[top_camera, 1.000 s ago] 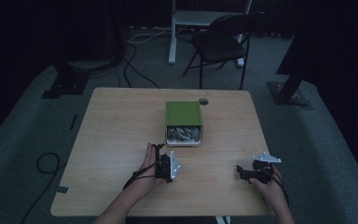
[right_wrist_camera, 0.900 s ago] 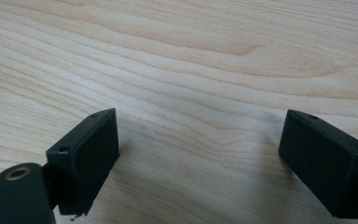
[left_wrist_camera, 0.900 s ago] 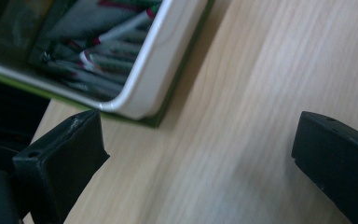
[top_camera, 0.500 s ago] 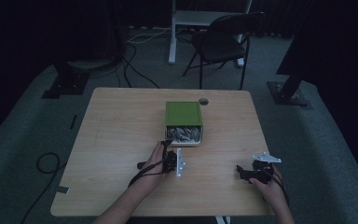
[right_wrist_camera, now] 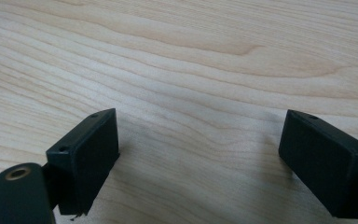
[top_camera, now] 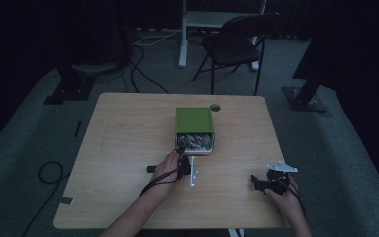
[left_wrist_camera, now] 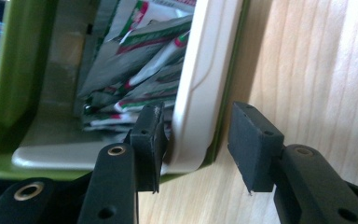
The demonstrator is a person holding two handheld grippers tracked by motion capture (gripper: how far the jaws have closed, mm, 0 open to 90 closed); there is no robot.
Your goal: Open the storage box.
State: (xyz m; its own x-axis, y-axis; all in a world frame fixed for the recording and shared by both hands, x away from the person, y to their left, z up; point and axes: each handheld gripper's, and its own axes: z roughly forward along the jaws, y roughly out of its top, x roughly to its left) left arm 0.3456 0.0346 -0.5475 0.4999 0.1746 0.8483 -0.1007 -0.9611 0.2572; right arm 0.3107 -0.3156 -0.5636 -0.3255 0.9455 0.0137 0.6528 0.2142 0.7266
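The table (right_wrist_camera: 191,56) was pale wood with a smooth matt grain, the green box (left_wrist_camera: 14,79) looked like glossy plastic, its sachets (left_wrist_camera: 135,60) shiny foil, and the gripper pads (right_wrist_camera: 91,154) matt black.

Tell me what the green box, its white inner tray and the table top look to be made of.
Green box: probably plastic or painted metal, smooth matte walls. White inner tray: likely moulded plastic, with a rounded, slightly glossy rim. Table top: light wood or wood-look laminate, with flowing grain lines and a satin sheen.

Light wooden table (top_camera: 123,148), green box (top_camera: 193,120) of packets (top_camera: 195,141) near its middle
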